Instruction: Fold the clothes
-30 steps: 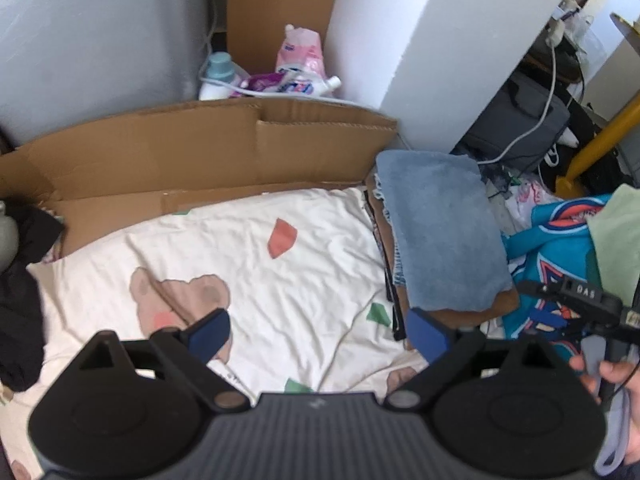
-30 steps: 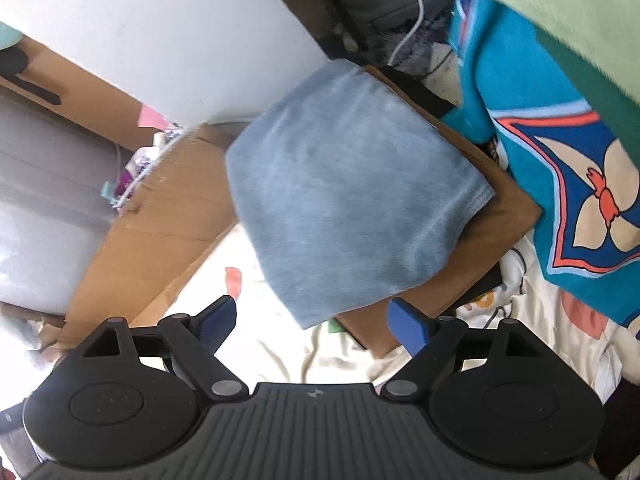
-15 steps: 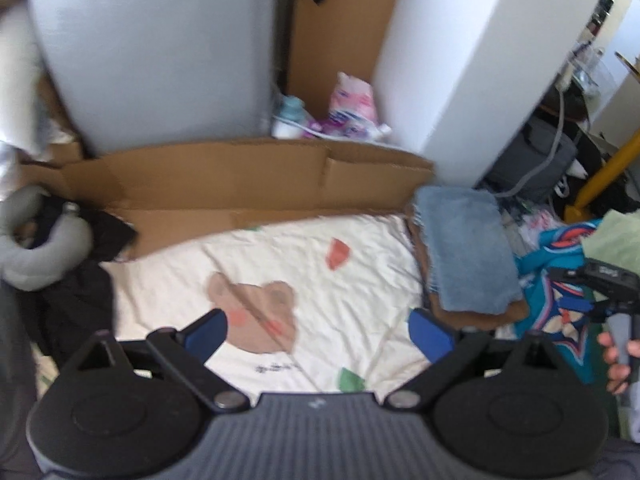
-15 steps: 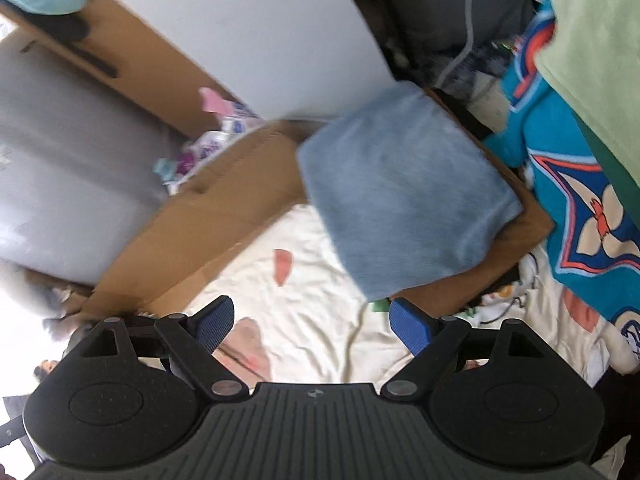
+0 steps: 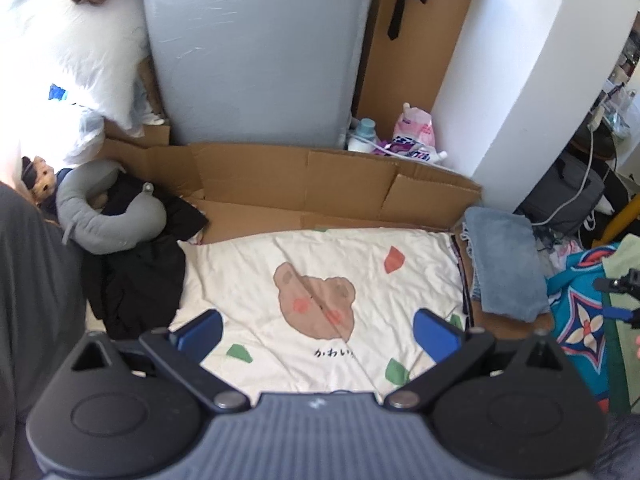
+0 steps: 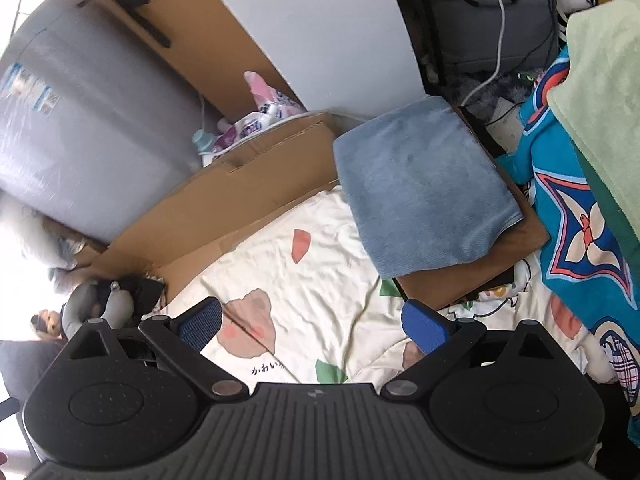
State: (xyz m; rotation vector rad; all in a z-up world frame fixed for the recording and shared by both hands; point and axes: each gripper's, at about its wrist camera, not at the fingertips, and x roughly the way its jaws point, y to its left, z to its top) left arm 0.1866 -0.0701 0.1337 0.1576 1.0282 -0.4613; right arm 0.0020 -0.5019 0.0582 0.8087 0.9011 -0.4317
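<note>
Both grippers empty above the bed
Left gripper (image 5: pixel 318 330) and right gripper (image 6: pixel 312 326) are opening, nothing between their jaws; the folded blue garment (image 6: pixel 424 192) lies on a brown garment (image 6: pixel 480 276) at upper right

A white wall column (image 5: pixel 516 80) stands far right. A grey wrapped mattress (image 5: pixel 256 52) leans upright beside flattened cardboard (image 5: pixel 320 176). Bright daylight enters at left.

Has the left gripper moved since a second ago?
Yes. The left gripper has pulled up and back: the bear print and cardboard flap look smaller and farther, and more of the room shows.
</note>
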